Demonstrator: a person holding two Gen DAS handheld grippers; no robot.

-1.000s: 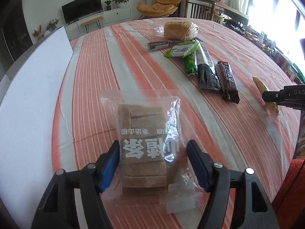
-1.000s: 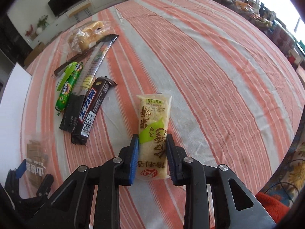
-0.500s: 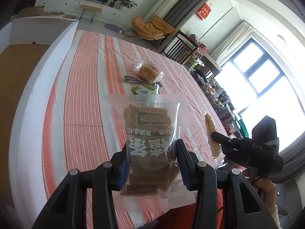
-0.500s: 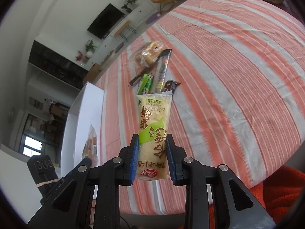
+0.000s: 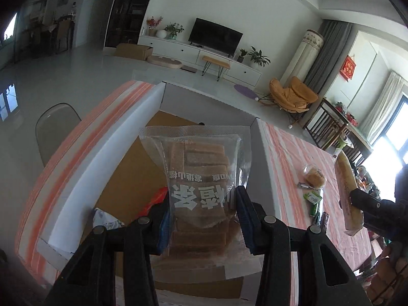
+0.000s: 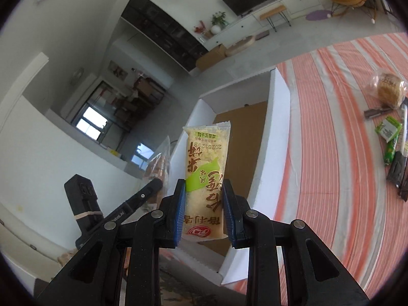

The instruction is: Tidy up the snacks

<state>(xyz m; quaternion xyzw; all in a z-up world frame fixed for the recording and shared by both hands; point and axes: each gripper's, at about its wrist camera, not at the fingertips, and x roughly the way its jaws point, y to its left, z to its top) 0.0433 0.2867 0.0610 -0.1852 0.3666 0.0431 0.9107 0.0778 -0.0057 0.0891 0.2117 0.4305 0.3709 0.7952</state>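
From the left, the left hand-held gripper [image 5: 201,219] is clamped on a clear bag of brown bars [image 5: 201,178], held above the white box [image 5: 107,158], which already holds a couple of packets. From the right, the right hand-held gripper [image 6: 202,211] is clamped on a yellow rice-cracker packet [image 6: 206,173] near the box [image 6: 278,117]; beyond it, several snacks [image 6: 390,137] are left on the striped worktop [image 6: 331,140], so I'd judge the sorting about midway

box [image 5: 132,137] on table [image 5: 285,153], snacks [image 6: 392,137] right of it

A dark television [image 5: 215,36] stands on a white cabinet [image 5: 178,48]; an orange chair [image 5: 293,94] sits nearby.
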